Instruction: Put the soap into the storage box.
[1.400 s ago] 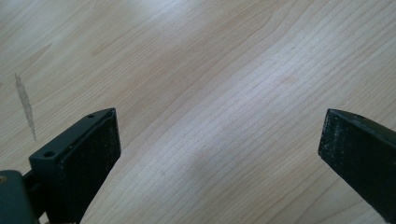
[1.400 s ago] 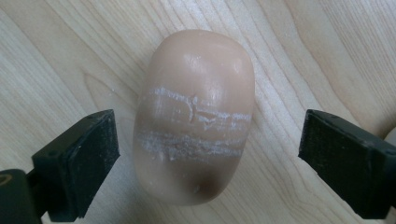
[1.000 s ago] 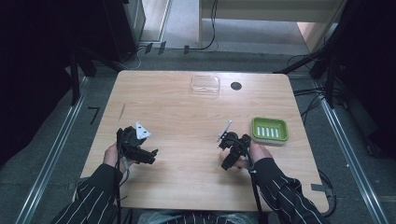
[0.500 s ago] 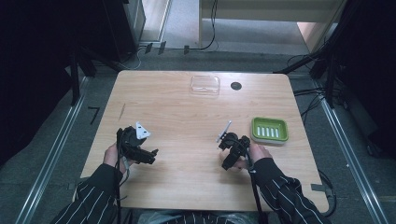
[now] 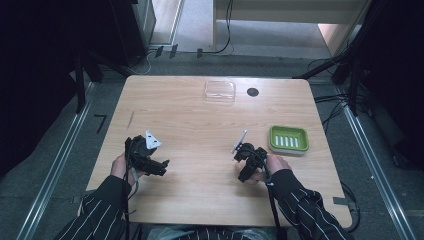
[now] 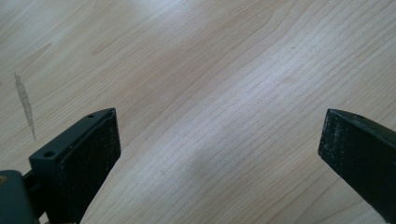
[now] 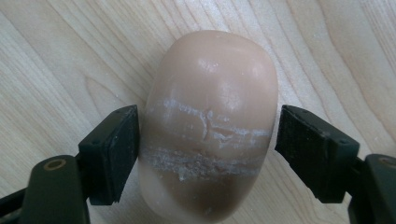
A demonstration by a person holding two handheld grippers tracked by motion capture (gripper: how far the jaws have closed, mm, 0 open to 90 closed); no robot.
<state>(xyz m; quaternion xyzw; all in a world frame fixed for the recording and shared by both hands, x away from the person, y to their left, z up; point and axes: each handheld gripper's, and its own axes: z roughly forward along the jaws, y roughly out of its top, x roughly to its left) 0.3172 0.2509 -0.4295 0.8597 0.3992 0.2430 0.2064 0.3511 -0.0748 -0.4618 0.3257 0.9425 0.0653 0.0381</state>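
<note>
A tan, oval bar of soap (image 7: 210, 126) with whitish scuff lines lies on the wooden table (image 5: 200, 130). My right gripper (image 7: 208, 140) straddles it, and its jaws have just been closing. Both pads (image 7: 116, 149) now rest against the bar's sides. In the high view the right gripper (image 5: 244, 167) sits at the table's front right, covering the soap. My left gripper (image 5: 159, 164) stays at the front left. Its jaws stand wide open over bare wood in the left gripper view (image 6: 219, 140).
A green slotted soap dish (image 5: 288, 139) stands just right of the right gripper. A clear plastic box (image 5: 219, 91) and a black round hole (image 5: 252, 92) lie at the table's far edge. A dark streak (image 6: 25, 105) marks the wood near the left gripper.
</note>
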